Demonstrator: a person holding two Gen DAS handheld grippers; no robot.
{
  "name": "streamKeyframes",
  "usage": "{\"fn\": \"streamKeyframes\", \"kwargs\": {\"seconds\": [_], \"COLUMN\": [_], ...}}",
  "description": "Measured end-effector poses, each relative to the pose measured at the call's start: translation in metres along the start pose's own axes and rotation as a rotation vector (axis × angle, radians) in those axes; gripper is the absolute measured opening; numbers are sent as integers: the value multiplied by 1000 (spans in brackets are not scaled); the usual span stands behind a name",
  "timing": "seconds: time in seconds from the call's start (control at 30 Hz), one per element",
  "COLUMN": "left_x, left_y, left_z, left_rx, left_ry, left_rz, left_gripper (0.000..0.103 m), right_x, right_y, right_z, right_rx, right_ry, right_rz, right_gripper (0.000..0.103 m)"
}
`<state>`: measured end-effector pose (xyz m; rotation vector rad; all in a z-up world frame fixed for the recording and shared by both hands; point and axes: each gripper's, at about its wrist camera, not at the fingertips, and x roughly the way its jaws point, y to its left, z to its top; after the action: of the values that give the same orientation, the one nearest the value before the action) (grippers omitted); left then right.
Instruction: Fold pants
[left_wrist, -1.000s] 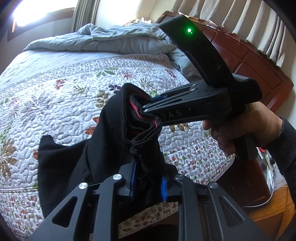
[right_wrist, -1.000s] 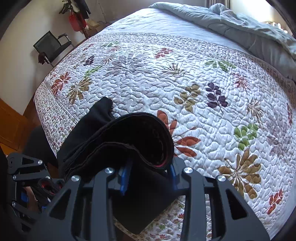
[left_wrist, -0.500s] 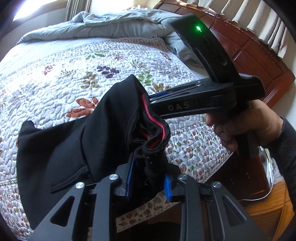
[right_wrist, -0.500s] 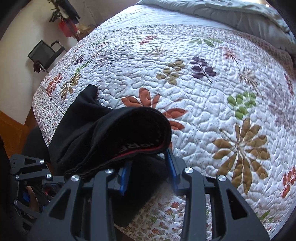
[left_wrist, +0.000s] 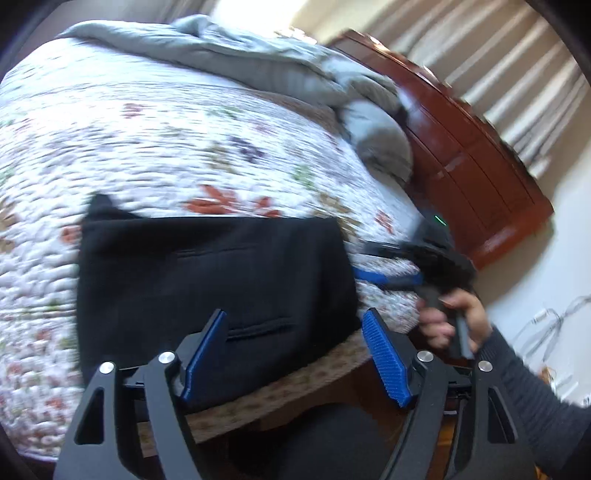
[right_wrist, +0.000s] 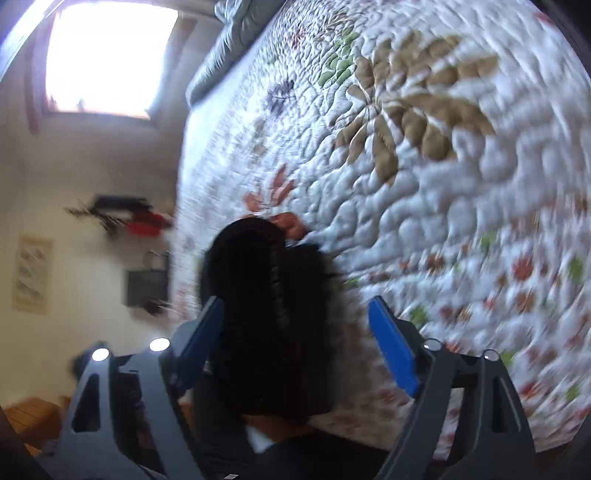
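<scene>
The black pants (left_wrist: 218, 273) lie folded into a flat rectangle on the flowered quilt (left_wrist: 147, 147), near the bed's front edge. My left gripper (left_wrist: 295, 321) hovers just in front of them. Its jaws are opening, the blue pads (left_wrist: 384, 354) stand wide apart and press on nothing. In the left wrist view my right gripper (left_wrist: 384, 275) sits at the pants' right edge, held by a hand (left_wrist: 454, 317). In the rolled, blurred right wrist view the pants (right_wrist: 273, 314) bulge between the right gripper (right_wrist: 295, 310) fingers. Those jaws are opening too, clear of the cloth.
A crumpled grey duvet (left_wrist: 258, 62) lies along the far side of the bed. A dark red wooden headboard (left_wrist: 461, 155) stands at the right with curtains behind it. The right wrist view shows a bright window (right_wrist: 107, 55) and a wall beside the bed.
Both grippers held the bunched pants up; now the pants lie flat on the quilt and both sets of jaws have let go and spread. The right gripper has rolled sharply.
</scene>
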<state>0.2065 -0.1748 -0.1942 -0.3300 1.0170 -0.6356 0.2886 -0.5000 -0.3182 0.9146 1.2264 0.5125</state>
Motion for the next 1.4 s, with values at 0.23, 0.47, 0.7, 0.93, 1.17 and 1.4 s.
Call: {"fn": "streamKeyframes", "kwargs": {"seconds": [0.23,0.47,0.7,0.93,1.17,1.4], "left_x": [-25,-43,-47,-37,29,79], "left_y": [82,114,121,138,151,196], "left_z": [-10,-27,-23,22,77,71], "left_rx": [-166,-250,-281,-353,-269,-359], "left_ry": [-11,-31,-48,-43,61,115], "left_rz": [99,109,46,-235,-334,-238], "left_gripper": [76,76,76,84,85,64], "right_x": [32,40,46,4,36,65], "right_y": [12,75,42,61,104,42], "right_z": [-42,-55,-64,-55,-16,6], "right_rx": [-5,-197,-119,-135,-210,-81], "right_ry": [45,35,16,-86,-67,-9], "right_rz": [58,-148,-278,-300,-116,-115], "right_gripper": [91,16,20,45,45,0]}}
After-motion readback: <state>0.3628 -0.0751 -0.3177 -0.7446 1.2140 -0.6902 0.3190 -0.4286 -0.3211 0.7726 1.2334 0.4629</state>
